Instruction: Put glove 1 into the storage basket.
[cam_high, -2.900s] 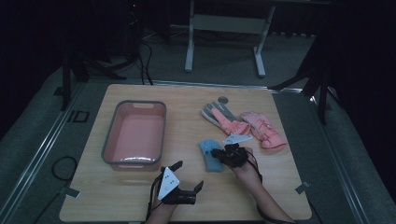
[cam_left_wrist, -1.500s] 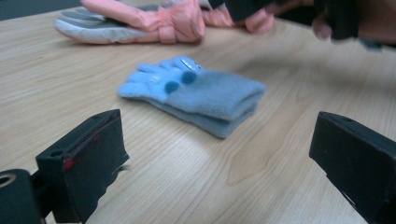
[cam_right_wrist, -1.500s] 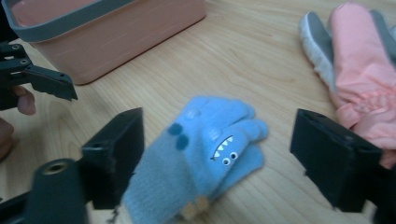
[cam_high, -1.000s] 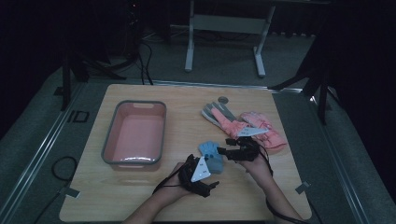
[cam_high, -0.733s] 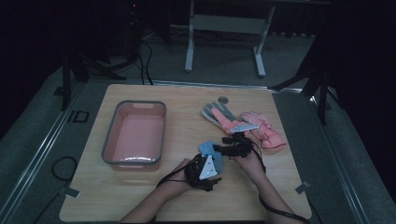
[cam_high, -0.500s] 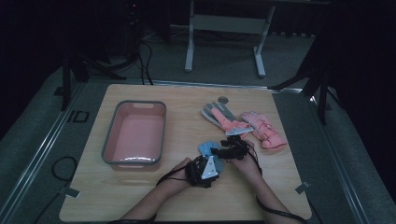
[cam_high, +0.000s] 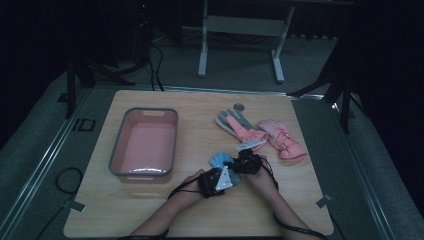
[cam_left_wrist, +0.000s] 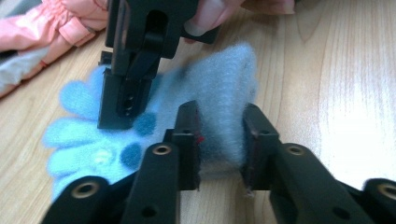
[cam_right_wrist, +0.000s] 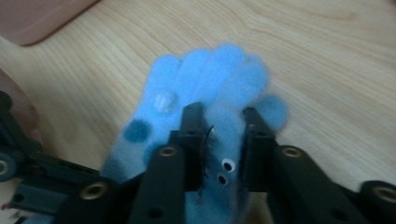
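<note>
Blue glove (cam_left_wrist: 196, 116) on table (cam_high: 200, 220), largely covered from above by both hands. Left gripper (cam_left_wrist: 219, 135) pinching cuff; right gripper (cam_right_wrist: 219, 135) pinching palm. Pink gloves (cam_high: 265, 134), pink basin (cam_high: 145, 145) nearby.

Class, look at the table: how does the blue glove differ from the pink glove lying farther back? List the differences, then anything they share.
The blue glove is fuzzy with darker spots; the pink glove looks padded and smooth. The blue glove has the left gripper and right gripper pinching it; the pink glove lies untouched. The blue glove is nearer the person, the pink glove farther back to the right. Both rest on the wooden table.
</note>
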